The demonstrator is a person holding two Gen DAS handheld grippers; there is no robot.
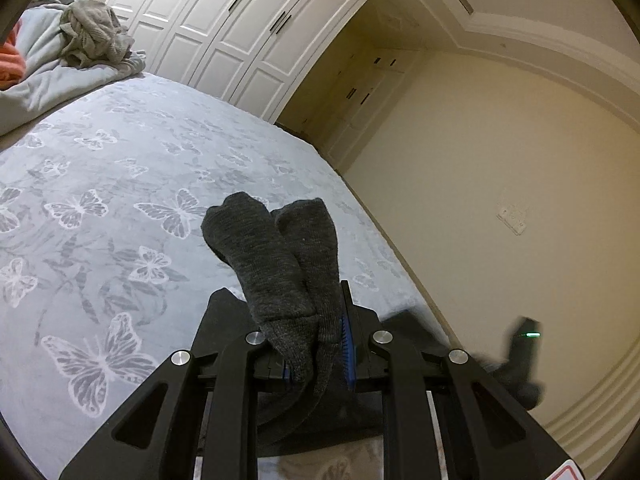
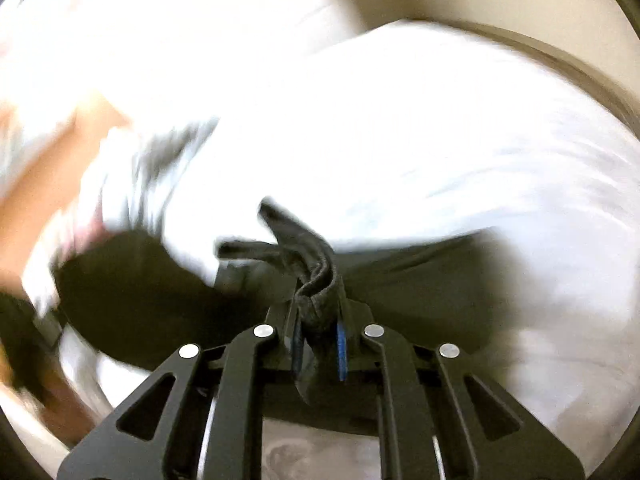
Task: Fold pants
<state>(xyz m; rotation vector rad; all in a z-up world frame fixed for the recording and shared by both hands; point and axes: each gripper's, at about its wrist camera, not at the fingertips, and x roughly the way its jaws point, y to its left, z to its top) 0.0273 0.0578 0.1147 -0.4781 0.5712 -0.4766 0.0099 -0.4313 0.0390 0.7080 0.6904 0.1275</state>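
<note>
The dark grey knit pants [image 1: 276,256] are pinched in my left gripper [image 1: 320,336], which is shut on them; two rounded folds of fabric stick up beyond the blue-padded fingers, above the bed [image 1: 120,184]. In the right wrist view, which is heavily blurred, my right gripper [image 2: 320,320] is shut on another bunched edge of the pants [image 2: 312,272], and dark cloth spreads left and right below it over the bright bedding [image 2: 400,140]. A blurred dark part with a green light, likely the other gripper [image 1: 524,344], shows at the lower right of the left wrist view.
The bed has a pale blue sheet with a butterfly print. A crumpled grey garment [image 1: 96,32] lies on a light blue duvet [image 1: 44,64] at the far left. White wardrobe doors [image 1: 240,20] stand behind the bed, and a cream wall [image 1: 500,152] is to the right.
</note>
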